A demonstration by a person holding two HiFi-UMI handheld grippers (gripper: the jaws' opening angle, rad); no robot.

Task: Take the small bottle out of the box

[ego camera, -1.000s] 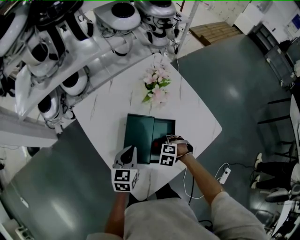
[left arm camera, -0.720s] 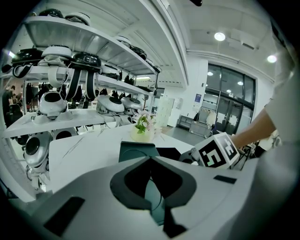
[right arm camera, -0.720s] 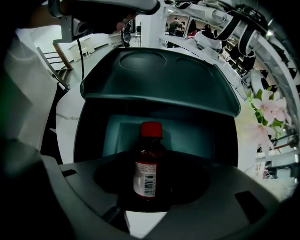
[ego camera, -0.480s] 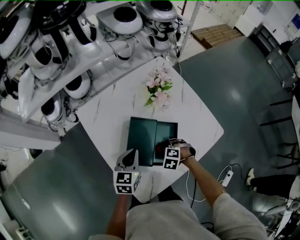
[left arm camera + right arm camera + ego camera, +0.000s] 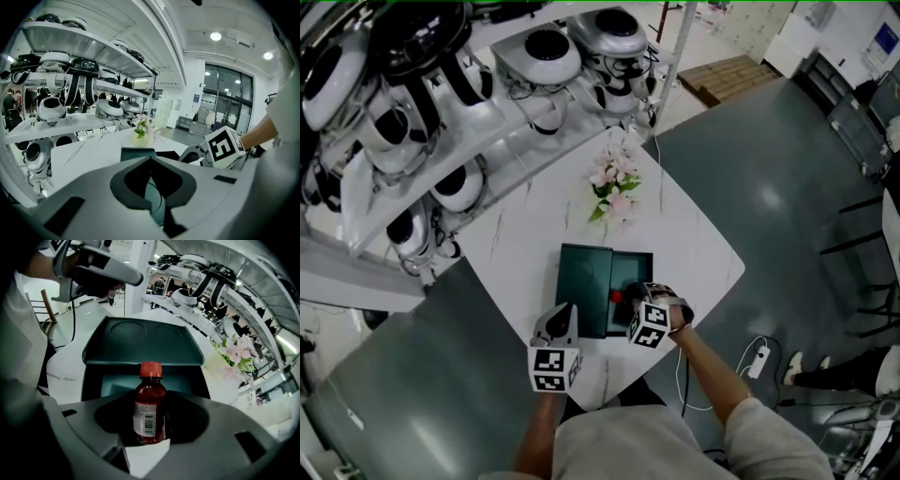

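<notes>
A small brown bottle with a red cap and a barcode label stands upright between the jaws of my right gripper, which is shut on its body. It hangs over the open dark green box, whose lid lies flat behind it. In the head view the red cap shows over the box, just ahead of my right gripper. My left gripper rests shut beside the lid's near corner, holding nothing. In the left gripper view its jaws meet in a thin slit.
A vase of pink flowers stands on the white marble table beyond the box. Shelves of white and black headsets line the far left. A power strip lies on the floor at the right.
The red cap now shows plainly above the box, with the right gripper holding the bottle higher. The left gripper has stayed where it was.
</notes>
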